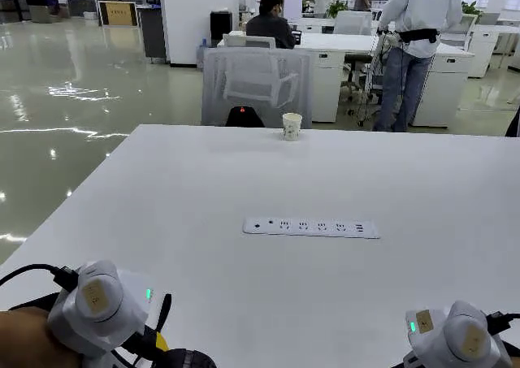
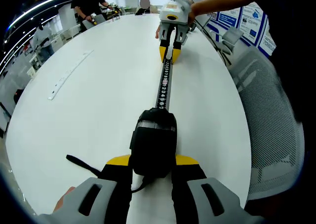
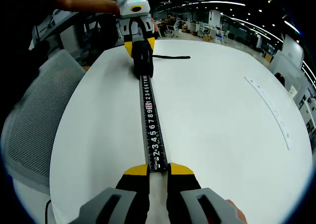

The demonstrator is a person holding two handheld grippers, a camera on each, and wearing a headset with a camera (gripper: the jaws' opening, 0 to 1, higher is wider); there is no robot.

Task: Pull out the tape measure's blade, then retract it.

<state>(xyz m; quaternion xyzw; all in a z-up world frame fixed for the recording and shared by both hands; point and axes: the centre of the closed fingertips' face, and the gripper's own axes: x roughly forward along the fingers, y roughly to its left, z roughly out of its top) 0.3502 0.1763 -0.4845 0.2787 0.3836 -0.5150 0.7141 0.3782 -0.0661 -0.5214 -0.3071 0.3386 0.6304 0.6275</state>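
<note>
Two grippers hold the blade [image 3: 149, 115] drawn out over the table [image 2: 98, 100]: left gripper [image 2: 153, 163] pinches the tape measure [image 2: 154, 132] case, right gripper [image 3: 158, 170] pinches its tip.

Left hand-held gripper [image 2: 153, 160] and right hand-held gripper [image 3: 158, 170] are the same build: rounded white-grey plastic housing, tan square sticker [image 1: 95, 296] with a dark mark on the back, small green light [image 1: 149, 294] on the side, and black cable [image 1: 28, 268] plugged into the rear. Jaws are black with bright yellow tips, seated on grey moulded bases with slot-shaped cut-outs. Person wears a dark top [image 2: 284, 51], detail too dim to tell.
</note>
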